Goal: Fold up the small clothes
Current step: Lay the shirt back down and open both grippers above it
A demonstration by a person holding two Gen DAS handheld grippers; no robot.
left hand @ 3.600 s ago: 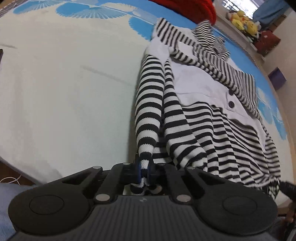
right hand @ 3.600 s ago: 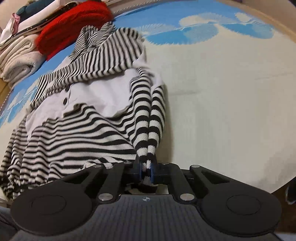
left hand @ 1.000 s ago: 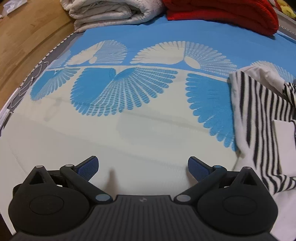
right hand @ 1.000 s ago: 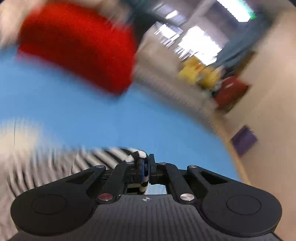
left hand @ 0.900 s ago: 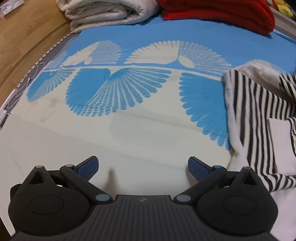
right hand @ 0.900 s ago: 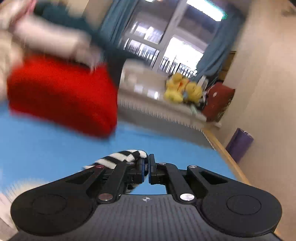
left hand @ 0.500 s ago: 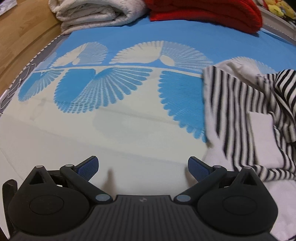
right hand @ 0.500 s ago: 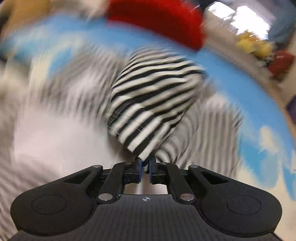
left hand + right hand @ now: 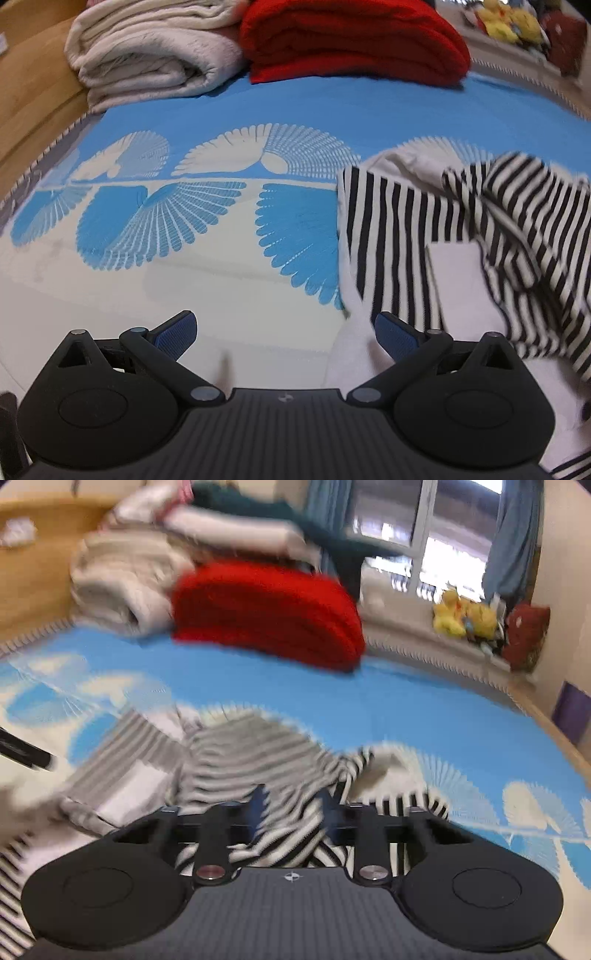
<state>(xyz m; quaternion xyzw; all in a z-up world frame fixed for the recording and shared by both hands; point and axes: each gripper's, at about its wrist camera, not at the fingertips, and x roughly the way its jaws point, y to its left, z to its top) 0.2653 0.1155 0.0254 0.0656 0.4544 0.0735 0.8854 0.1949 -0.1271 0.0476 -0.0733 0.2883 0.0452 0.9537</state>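
The black-and-white striped garment (image 9: 461, 236) lies crumpled on the blue and cream patterned bed sheet (image 9: 221, 229), at the right of the left wrist view. My left gripper (image 9: 284, 328) is open and empty, low over the sheet, its right finger at the garment's left edge. In the blurred right wrist view the same garment (image 9: 258, 760) lies just ahead of and under my right gripper (image 9: 291, 808), whose jaws stand apart with striped cloth showing between them.
A folded red blanket (image 9: 351, 40) and a folded cream blanket (image 9: 147, 55) sit at the far end of the bed. A wooden headboard (image 9: 29, 92) is at the far left. Yellow plush toys (image 9: 465, 620) line the window ledge.
My right gripper carried the striped sleeve up and over, then opened and let it go onto the garment. The left gripper stayed open and drifted toward the garment's left edge.
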